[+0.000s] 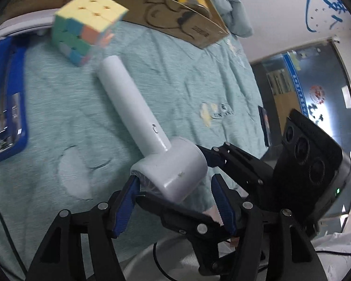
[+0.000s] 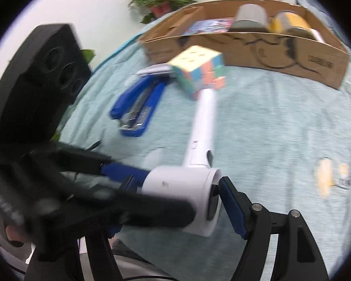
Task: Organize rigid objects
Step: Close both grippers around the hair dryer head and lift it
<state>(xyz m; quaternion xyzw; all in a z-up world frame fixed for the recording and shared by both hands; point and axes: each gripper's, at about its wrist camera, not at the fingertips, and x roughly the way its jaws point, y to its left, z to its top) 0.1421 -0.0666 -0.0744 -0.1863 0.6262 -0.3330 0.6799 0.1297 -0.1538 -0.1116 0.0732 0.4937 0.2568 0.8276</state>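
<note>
- White hair dryer (image 1: 152,145): lying mid-bedspread (image 1: 58,117), head near the front edge; handle tip hidden behind the cube (image 2: 199,70) in the right view.
- Left gripper (image 1: 175,201): angled down, jaws apart, straddling the head; contact unclear.
- Right gripper (image 2: 177,201): angled down, jaws at the head's ends; grip blurred, cannot tell.
- Stapler (image 2: 138,107): blurred.

white hair dryer (image 1: 138,128), pastel multicoloured cube (image 1: 86,27), blue stapler (image 2: 138,107), teal bedspread (image 1: 175,75), brown cardboard box (image 2: 257,53) with black line drawings.

White hair dryer (image 2: 189,192) between right gripper (image 2: 177,201) pads; handle toward cube (image 2: 200,69); blue stapler (image 2: 138,107) beside.
</note>
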